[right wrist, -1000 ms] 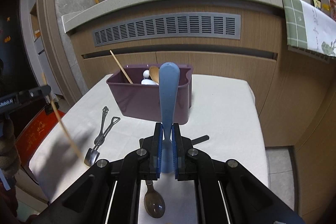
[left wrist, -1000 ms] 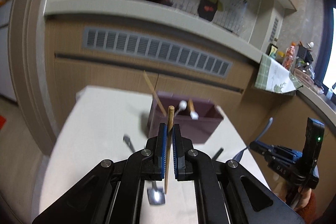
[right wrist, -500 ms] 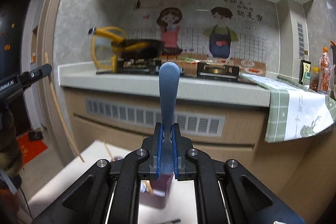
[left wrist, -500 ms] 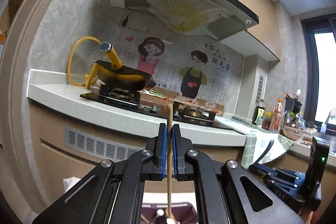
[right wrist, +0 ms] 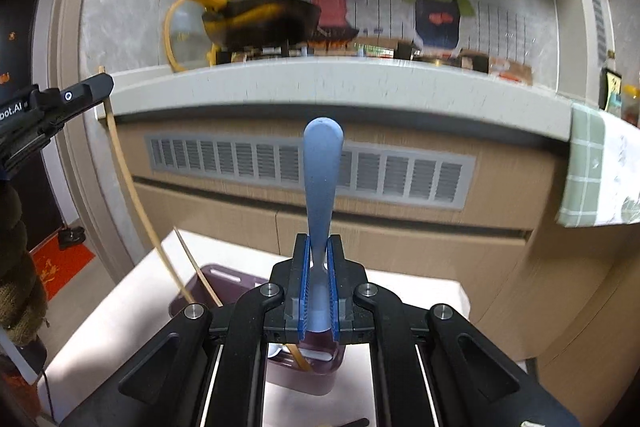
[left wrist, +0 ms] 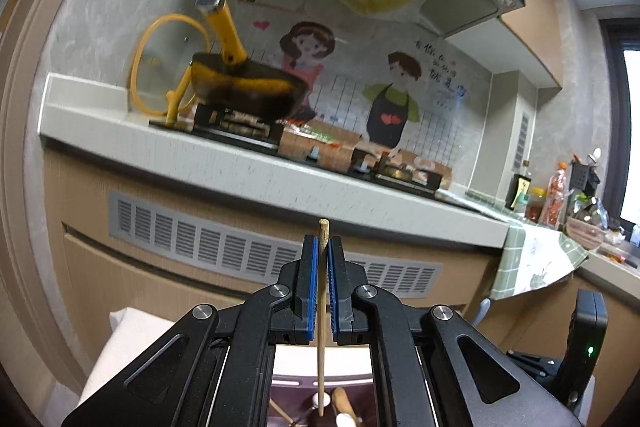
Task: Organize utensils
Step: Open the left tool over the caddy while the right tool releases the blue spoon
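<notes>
Now higher than before, left gripper (left wrist: 322, 255) clamping chopstick (left wrist: 321, 347), right gripper (right wrist: 319, 255) clamping blue spoon (right wrist: 322, 179) (above purple bin (right wrist: 224, 277)).

Your bin (left wrist: 280, 385) sits at 6 o'clock, mostly hidden behind the jaws; spoon (right wrist: 322, 187) bowl hidden; wok (right wrist: 260, 23) blurred.

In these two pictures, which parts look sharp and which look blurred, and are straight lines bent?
Left wrist view: the left gripper and its wooden chopstick are sharp; the pan and countertop are smeared. Right wrist view: the right gripper is sharp, the blue handle slightly soft, the vent grille blurred. Both views bow the countertop edge.
</notes>
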Available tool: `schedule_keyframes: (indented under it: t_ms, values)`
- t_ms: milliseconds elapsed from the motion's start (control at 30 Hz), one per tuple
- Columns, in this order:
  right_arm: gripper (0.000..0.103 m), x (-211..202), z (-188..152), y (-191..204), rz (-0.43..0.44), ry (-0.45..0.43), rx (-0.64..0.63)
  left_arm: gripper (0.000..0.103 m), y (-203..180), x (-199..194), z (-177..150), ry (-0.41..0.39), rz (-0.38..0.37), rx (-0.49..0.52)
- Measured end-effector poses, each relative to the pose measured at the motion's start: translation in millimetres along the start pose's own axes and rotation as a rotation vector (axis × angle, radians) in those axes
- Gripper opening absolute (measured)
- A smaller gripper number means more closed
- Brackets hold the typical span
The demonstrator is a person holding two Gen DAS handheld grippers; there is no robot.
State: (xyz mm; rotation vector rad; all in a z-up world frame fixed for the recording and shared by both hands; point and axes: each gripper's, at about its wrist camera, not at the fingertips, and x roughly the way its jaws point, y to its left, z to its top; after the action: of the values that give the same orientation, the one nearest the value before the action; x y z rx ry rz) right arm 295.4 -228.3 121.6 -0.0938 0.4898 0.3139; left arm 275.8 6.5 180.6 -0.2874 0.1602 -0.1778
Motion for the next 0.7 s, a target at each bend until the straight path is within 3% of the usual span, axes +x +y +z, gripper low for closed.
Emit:
schedule_keyframes:
  t_ms: [100,300,400,533,633,700]
  values:
    - [0.007,13,-8,0,0.002,0.027,0.000,0.005,3,12,-12,0.017,0.007,-0.005]
    - [0.007,37,-26,-6,0.020,0.096,0.027,0.005,9,35,-42,0.131,-0.005,-0.021]
    - [0.007,50,-36,-11,0.048,0.161,0.054,0.008,16,47,-62,0.225,-0.066,-0.060]
    - [0.018,55,-50,-26,0.109,0.190,0.120,0.028,23,45,-82,0.298,-0.090,-0.058]
    - [0.029,35,-60,-34,0.111,0.153,0.135,0.029,28,24,-93,0.306,-0.045,-0.020]
    - [0.029,22,-71,-37,0.090,0.138,0.130,0.029,37,11,-104,0.322,-0.002,-0.015]
